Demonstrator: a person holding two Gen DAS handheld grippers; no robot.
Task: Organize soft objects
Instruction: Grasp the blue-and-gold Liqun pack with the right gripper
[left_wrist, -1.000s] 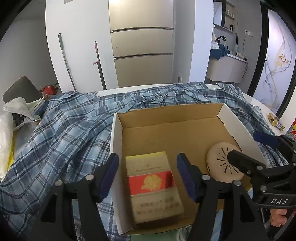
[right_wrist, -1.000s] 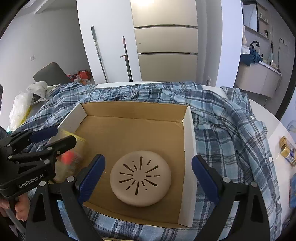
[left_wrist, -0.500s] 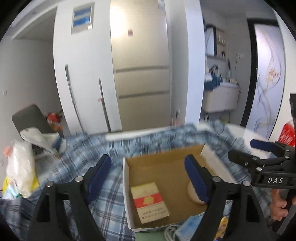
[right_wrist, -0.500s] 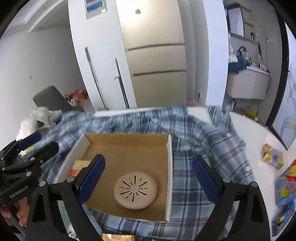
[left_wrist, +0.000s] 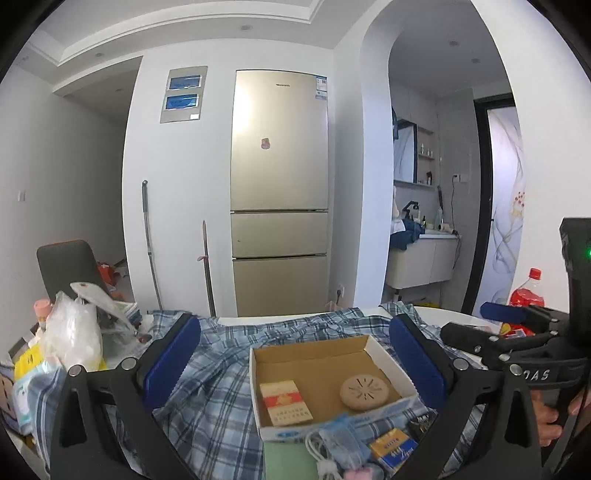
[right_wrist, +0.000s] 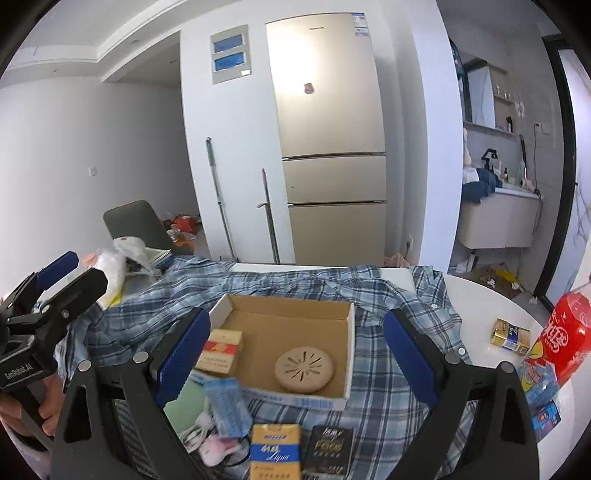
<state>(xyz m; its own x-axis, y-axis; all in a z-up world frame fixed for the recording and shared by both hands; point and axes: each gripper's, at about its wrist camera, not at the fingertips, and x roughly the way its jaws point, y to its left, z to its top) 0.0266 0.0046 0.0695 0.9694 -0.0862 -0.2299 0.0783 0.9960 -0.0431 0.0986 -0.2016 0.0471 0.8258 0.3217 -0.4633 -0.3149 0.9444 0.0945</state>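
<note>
White walls, gold fridge (left_wrist: 279, 206), grey chair (left_wrist: 66, 267), arched washroom doorway (left_wrist: 424, 184)

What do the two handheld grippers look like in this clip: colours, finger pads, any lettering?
Both are black plastic frames with silver bolts and blue ribbed pads. The left gripper reads "GenRobot.AI" in white, seen from the right wrist view. The right gripper reads "DAS" in white, and a green light glows on its body. No sleeves show.
</note>
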